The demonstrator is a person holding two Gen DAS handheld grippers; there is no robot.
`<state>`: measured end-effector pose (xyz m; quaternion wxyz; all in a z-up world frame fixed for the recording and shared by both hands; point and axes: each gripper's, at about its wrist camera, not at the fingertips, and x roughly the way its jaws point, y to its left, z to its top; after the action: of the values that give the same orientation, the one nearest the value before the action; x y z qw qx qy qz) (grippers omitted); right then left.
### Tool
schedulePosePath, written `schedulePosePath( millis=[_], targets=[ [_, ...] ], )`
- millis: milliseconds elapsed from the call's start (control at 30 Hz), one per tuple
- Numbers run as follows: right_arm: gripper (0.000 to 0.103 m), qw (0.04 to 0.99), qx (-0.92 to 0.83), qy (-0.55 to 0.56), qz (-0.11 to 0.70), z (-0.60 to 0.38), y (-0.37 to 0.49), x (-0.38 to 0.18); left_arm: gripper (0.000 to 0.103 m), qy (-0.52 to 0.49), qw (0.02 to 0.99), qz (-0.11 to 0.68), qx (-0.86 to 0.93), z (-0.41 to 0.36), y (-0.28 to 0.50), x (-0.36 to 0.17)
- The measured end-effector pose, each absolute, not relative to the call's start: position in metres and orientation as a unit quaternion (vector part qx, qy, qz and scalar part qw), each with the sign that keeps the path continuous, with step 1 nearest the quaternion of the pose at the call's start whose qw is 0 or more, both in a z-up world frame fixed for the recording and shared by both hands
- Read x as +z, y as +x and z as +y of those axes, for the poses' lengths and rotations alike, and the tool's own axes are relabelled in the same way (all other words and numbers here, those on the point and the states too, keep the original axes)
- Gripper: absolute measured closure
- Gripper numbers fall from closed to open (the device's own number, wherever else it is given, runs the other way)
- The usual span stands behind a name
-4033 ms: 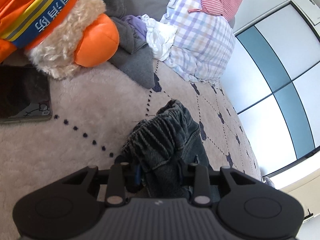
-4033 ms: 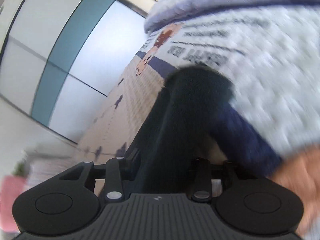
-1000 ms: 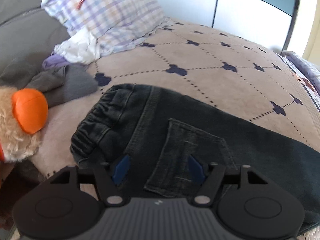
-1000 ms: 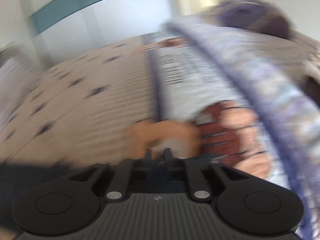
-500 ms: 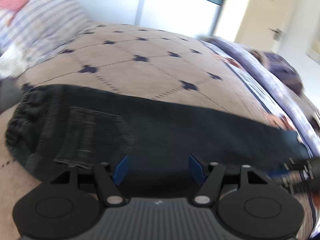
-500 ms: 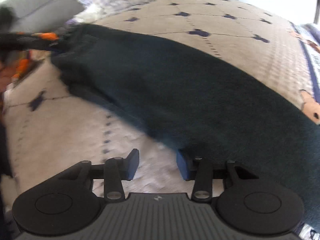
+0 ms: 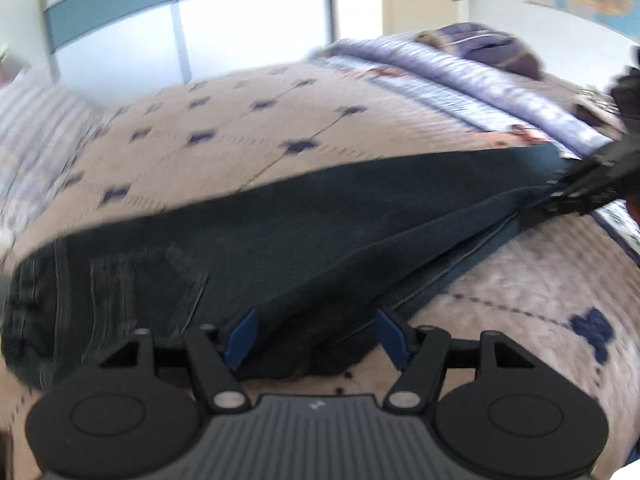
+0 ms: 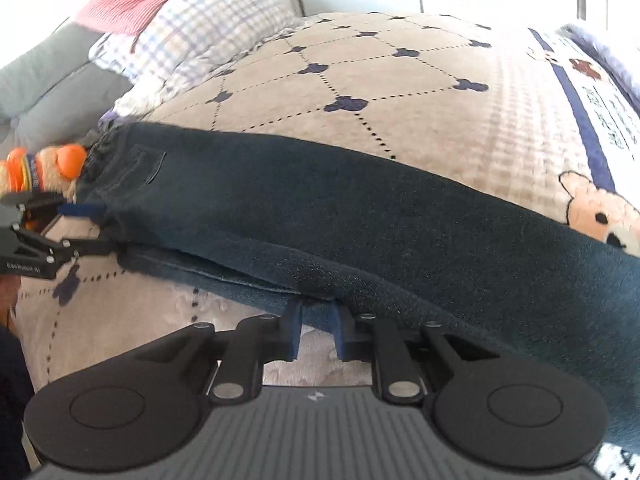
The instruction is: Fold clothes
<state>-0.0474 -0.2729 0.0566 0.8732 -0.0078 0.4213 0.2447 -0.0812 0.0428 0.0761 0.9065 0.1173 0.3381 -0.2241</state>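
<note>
The dark jeans (image 8: 360, 216) are laid lengthwise on the bed (image 8: 400, 80), with the left gripper (image 7: 316, 334) spread wide and the right gripper (image 8: 318, 330) narrowed at the hem.

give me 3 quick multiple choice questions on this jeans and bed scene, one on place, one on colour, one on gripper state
1. Where does the plush toy sit?
A. by the jeans' waistband
B. at the leg hems
C. on the checked pillow

2. What colour are the clover marks on the beige blanket?
A. red
B. navy
C. green

3. How is the left gripper?
A. shut on the jeans
B. open over the jeans
C. out of view

Answers: 1 A, it lies beside the waist end of the jeans. 2 B, dark blue shapes. 3 B, its blue pads stand wide apart.
</note>
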Motion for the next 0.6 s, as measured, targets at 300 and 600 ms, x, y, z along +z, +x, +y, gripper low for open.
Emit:
schedulePosePath(
  millis=[300, 600],
  targets=[
    [0.073, 0.889, 0.220, -0.034, 0.400, -0.268, -0.037, 0.055, 0.036, 0.175, 0.891, 0.351, -0.229, 0.025, -0.071, 0.053],
    [0.073, 0.905, 0.187, -0.104, 0.368, -0.259, -0.032, 0.053, 0.038, 0.186, 0.882, 0.362, -0.238, 0.027, -0.045, 0.046]
  ],
)
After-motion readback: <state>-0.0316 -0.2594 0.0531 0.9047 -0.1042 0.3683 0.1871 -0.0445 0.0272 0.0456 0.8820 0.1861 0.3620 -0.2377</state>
